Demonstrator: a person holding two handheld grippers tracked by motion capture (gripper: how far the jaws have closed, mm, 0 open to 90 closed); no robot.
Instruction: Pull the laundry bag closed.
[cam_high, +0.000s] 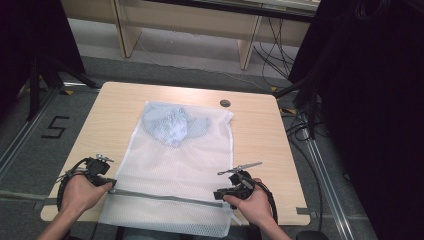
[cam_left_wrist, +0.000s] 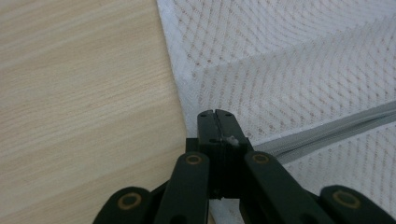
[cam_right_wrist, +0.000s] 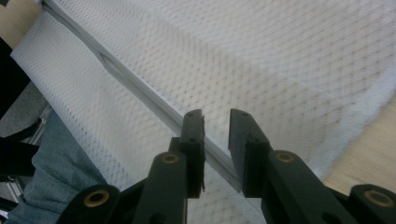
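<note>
A white mesh laundry bag lies flat on the wooden table, with a pale blue garment bunched inside its far end. A grey zipper crosses the bag near the front edge. My left gripper sits at the zipper's left end. In the left gripper view its jaws are pressed together on the bag's edge, where the zipper starts. My right gripper hovers at the zipper's right end. Its jaws stand slightly apart over the zipper, with nothing pinched.
The bag's near end hangs over the table's front edge, above the person's jeans. A round cable hole sits at the table's far side. Cables and dark stands lie on the floor to the right.
</note>
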